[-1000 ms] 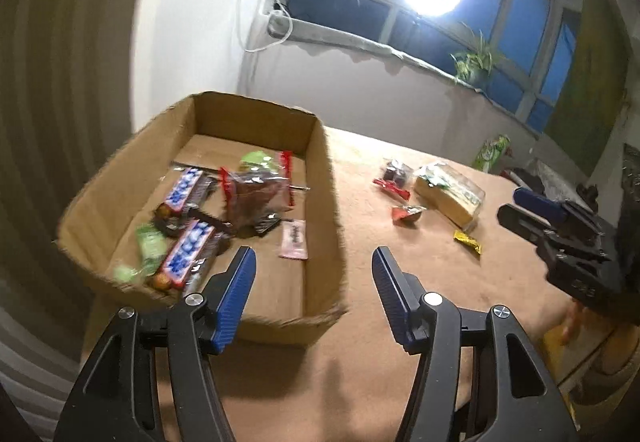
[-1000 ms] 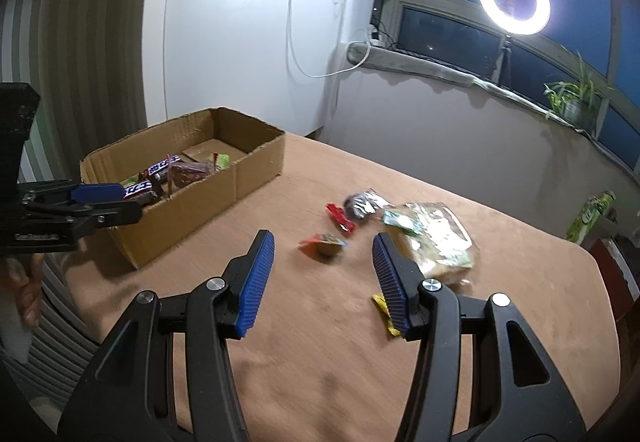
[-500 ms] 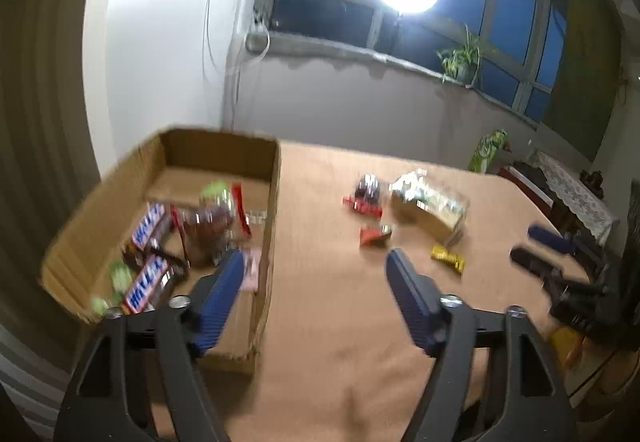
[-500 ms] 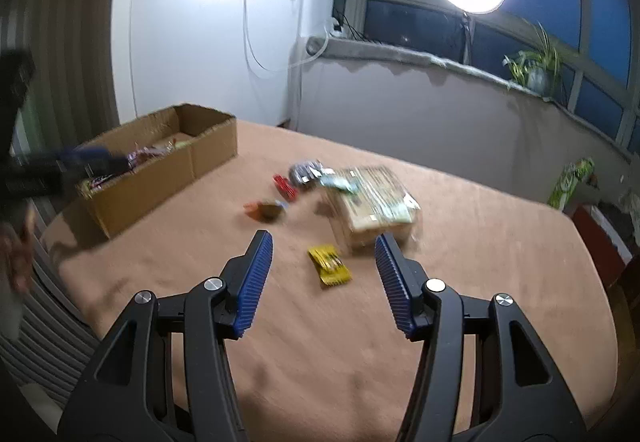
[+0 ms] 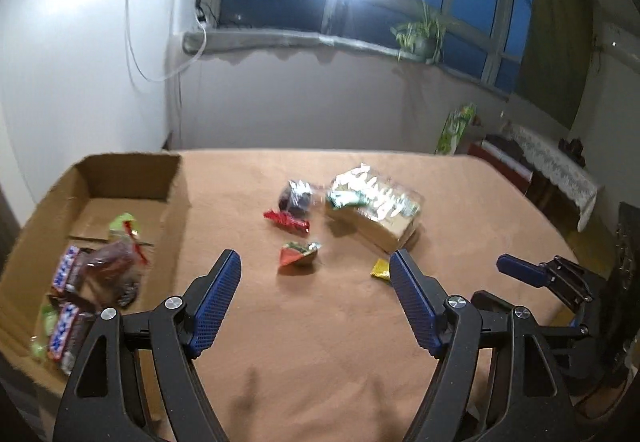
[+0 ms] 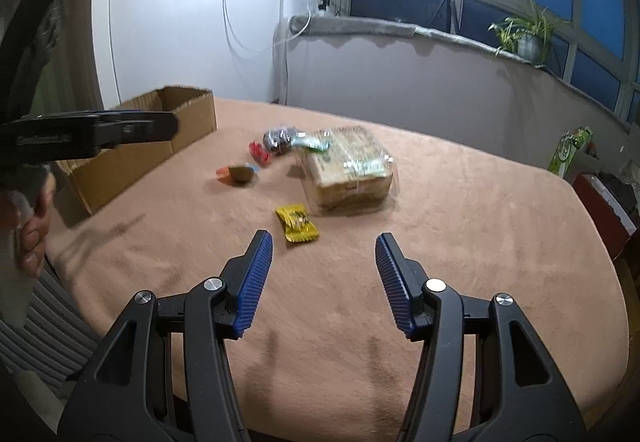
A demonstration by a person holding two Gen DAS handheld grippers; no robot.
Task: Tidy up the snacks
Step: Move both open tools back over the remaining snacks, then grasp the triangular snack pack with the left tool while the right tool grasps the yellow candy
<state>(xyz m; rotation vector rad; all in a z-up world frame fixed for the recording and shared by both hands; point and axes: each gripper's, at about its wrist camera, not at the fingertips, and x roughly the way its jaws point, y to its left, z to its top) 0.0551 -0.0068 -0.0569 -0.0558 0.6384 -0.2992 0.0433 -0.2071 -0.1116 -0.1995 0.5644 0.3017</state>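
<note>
box (image 5: 120, 177) left of left jaws, bars (image 5: 64, 274) inside | loose snacks on surface (image 5: 320, 342) ahead: wedge (image 5: 298, 254) nearest, big pack (image 5: 376, 205) behind-right | candy (image 6: 297, 222) just ahead of right jaws

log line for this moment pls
left gripper: open, empty | right gripper: open, empty, nearest yellow candy | cardboard box: partly filled

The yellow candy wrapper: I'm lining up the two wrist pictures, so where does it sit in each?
Left wrist view: the yellow candy wrapper lies right of centre, partly hidden behind the left claw's right finger.
Right wrist view: the wrapper lies near the centre, just beyond the open right claw.
Shared landmark: the large clear packet just past it in both.
</note>
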